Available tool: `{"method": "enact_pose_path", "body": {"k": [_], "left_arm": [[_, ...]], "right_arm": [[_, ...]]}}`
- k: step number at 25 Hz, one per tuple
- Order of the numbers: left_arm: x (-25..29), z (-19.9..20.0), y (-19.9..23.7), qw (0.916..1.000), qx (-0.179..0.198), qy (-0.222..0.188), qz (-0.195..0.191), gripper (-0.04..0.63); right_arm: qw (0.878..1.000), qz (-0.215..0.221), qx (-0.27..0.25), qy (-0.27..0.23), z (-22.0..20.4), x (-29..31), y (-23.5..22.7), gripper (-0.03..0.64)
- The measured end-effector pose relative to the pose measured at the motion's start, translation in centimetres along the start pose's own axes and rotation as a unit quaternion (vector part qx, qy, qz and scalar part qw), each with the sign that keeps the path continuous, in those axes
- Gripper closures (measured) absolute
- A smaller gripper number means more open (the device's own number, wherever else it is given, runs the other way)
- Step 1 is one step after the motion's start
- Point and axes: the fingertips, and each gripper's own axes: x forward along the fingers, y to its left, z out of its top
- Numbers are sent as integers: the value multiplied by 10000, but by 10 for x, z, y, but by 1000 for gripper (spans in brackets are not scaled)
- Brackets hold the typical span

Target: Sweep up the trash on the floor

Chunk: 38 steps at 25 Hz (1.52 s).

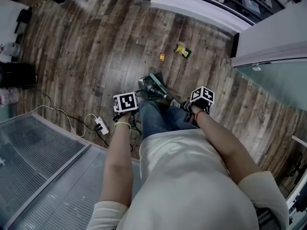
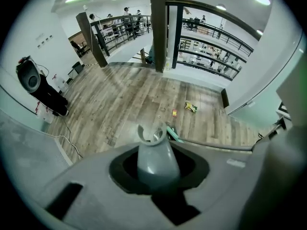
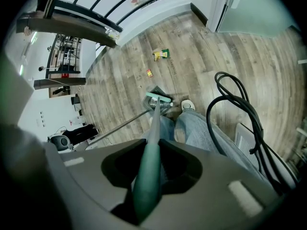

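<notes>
1. Clamping the left gripper (image 2: pixel 158 176) round the grey dustpan handle (image 2: pixel 156 157), with the jaws narrowed to the handle's width and pressing it from both sides
2. Clamping the right gripper (image 3: pixel 147 176) the same way round the green broom handle (image 3: pixel 152 152), near its upper end, with nothing else between the jaws
3. Holding both tools roughly upright and close to the body, with the broom head (image 3: pixel 158 98) and the dustpan (image 1: pixel 147 84) resting together on the wooden floor (image 1: pixel 86 51) just ahead of the shoes (image 3: pixel 187 104)
4. Facing the trash, which is lying farther out in front and apart from both tools: a yellow-green wrapper (image 1: pixel 183 51) and, near it, a small red-and-yellow scrap (image 1: pixel 162 57), both on bare boards
5. Judging both pieces to be light, thin and flat, so probably skidding or flipping under a hard stroke and calling for short, low pulls of the bristles toward the pan lip
6. Judging the two handles to be stiff, smooth and light, so likely twisting in the jaws under sideways load; gripping high, as now, giving reach but little leverage, and gripping lower on the shaft giving steadier control
7. Noting a white power strip (image 1: pixel 100 124) and its cable (image 1: pixel 67 119) on the left side, well apart from the trash and out of the sweeping path
</notes>
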Motion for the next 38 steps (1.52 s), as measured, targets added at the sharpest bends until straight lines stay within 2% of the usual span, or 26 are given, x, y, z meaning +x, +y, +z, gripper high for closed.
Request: {"method": "enact_pose_path", "body": {"k": [4, 9, 15, 21, 29, 33, 35, 38], "left_arm": [[-2, -2, 9, 9999, -44, -68, -133, 512], [-4, -2, 31, 9999, -105, -85, -92, 512], [1, 8, 60, 9995, -264, -86, -162, 512], [4, 30, 88, 9996, -191, -118, -196, 512], [4, 52, 119, 9995, -123, -256, -134, 512], [-5, 63, 154, 9994, -135, -271, 182, 512], [0, 66, 160, 9992, -257, -295, 8, 512], [3, 73, 174, 9989, -340, -329, -42, 512]], "right_arm": [[10000, -4, 65, -25, -2, 0, 6, 520], [9992, 127, 371, -44, -3, -1, 22, 522], [9997, -28, 206, -102, -7, 1, 46, 522], [9996, -5, 200, -175, -5, 5, 77, 522], [9992, 225, 225, -234, -5, 1, 111, 522], [9987, 344, 276, -273, -6, -2, 125, 522], [9983, 395, 303, -307, -6, -4, 132, 522], [9972, 516, 361, -396, -1, -6, 146, 522]]}}
